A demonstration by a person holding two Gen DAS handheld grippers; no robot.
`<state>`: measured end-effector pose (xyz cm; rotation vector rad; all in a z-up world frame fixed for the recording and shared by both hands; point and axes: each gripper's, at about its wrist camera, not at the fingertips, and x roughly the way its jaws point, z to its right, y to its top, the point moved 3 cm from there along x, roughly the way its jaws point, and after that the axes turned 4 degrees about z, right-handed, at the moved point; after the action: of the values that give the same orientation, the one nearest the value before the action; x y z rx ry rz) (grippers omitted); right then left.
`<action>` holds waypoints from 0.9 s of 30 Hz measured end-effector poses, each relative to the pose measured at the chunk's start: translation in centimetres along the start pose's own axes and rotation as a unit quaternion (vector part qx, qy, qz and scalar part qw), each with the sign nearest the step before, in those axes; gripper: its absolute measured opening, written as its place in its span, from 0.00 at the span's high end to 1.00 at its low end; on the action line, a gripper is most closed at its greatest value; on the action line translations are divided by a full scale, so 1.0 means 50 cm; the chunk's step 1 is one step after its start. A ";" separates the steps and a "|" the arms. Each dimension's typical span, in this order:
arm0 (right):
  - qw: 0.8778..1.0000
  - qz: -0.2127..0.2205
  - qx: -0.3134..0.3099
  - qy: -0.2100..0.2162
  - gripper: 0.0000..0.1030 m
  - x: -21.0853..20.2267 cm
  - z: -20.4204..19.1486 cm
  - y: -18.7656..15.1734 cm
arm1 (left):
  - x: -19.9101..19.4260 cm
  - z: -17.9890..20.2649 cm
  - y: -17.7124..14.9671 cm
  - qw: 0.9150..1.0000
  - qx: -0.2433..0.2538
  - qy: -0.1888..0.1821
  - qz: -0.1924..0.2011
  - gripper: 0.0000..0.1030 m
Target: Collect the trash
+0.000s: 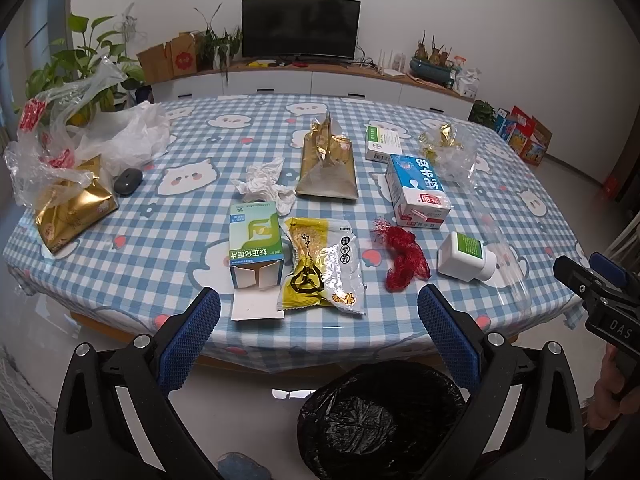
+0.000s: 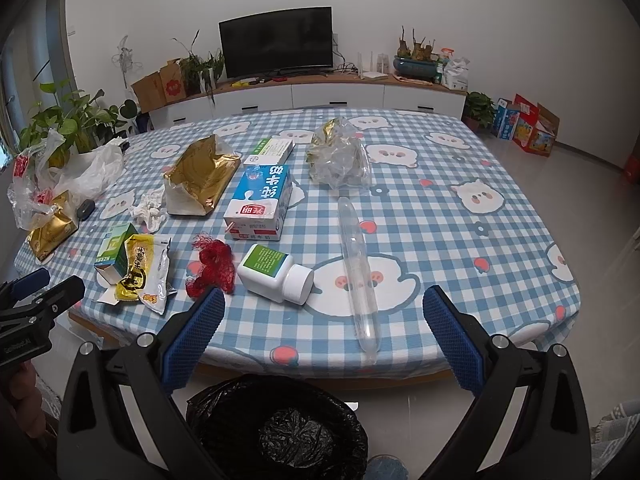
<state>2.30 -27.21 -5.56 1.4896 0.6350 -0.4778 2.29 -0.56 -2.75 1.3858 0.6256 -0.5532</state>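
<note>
Left gripper [image 1: 319,298] and right gripper [image 2: 324,300] both wide, empty, two gold bags [image 1: 328,160], one milk carton [image 1: 418,192], one bin [image 2: 280,428].

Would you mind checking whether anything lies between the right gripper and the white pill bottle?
Nothing visible does. The right gripper is open at the table's near edge, and only bare tablecloth separates it from the white pill bottle. The red mesh lies off to the bottle's left.

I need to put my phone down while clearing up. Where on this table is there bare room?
The right part of the table, beyond the clear tube and the crumpled clear bag, is bare cloth. The far strip towards the TV is also free. The near-left half is crowded with boxes, wrappers, the milk carton and the white bottle.
</note>
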 end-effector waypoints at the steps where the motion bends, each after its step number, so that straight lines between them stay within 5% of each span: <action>1: 1.000 0.001 0.000 0.000 0.07 0.000 0.000 0.000 | 0.000 0.000 0.000 1.000 0.000 0.000 0.000 0.06; 27: 1.000 0.000 -0.001 -0.001 0.07 0.001 0.000 0.000 | 0.003 -0.010 -0.007 1.000 0.002 0.000 -0.002 0.06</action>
<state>2.33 -27.19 -5.58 1.4866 0.6346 -0.4782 2.11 -0.10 -3.16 1.3888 0.6283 -0.5587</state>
